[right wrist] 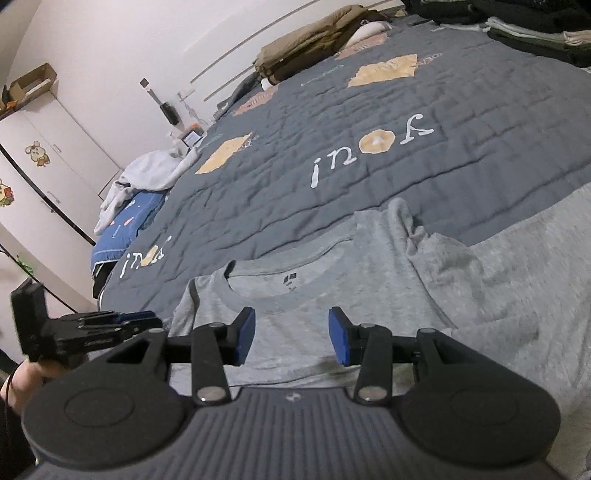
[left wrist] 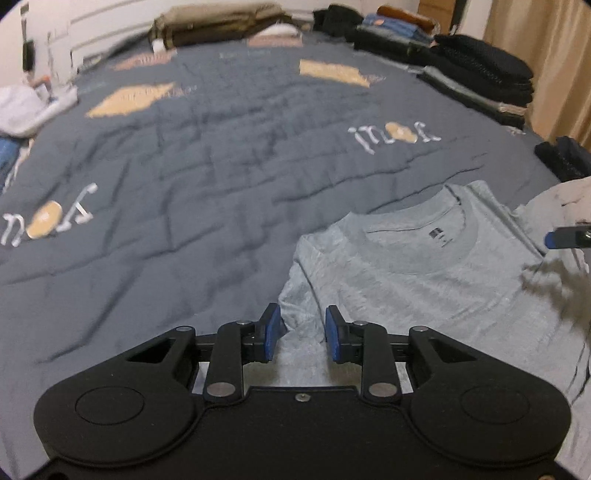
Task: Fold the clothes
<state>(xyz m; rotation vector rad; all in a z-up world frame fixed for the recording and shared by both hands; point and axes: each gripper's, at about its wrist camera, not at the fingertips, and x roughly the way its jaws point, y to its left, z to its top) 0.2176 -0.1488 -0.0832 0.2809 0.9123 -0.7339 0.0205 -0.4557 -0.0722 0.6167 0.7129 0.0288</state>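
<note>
A grey T-shirt (left wrist: 424, 280) lay spread flat, collar and neck label showing, at the near edge of a bed covered by a dark grey quilt (left wrist: 192, 177) printed with tan patches and white lettering. The left gripper (left wrist: 302, 334) hung over the shirt's left sleeve edge, its blue pads (left wrist: 271, 332) standing apart with sleeve fabric seen in the gap between them; whether the pads pressed on the cloth could not be told. The right gripper (right wrist: 291, 336) hovered above the chest of the shirt just below the collar, its jaws parted and nothing held between them. In the right wrist view the left gripper appeared at the lower left, carried by the person's hand (right wrist: 26, 376). Stacks of folded dark clothes (left wrist: 476, 77) lined the quilt's far right edge, an olive bundle (left wrist: 218, 24) sat at its far end, and a pale crumpled garment (right wrist: 147, 173) rested on its left edge beside a white wardrobe (right wrist: 48, 155)
</note>
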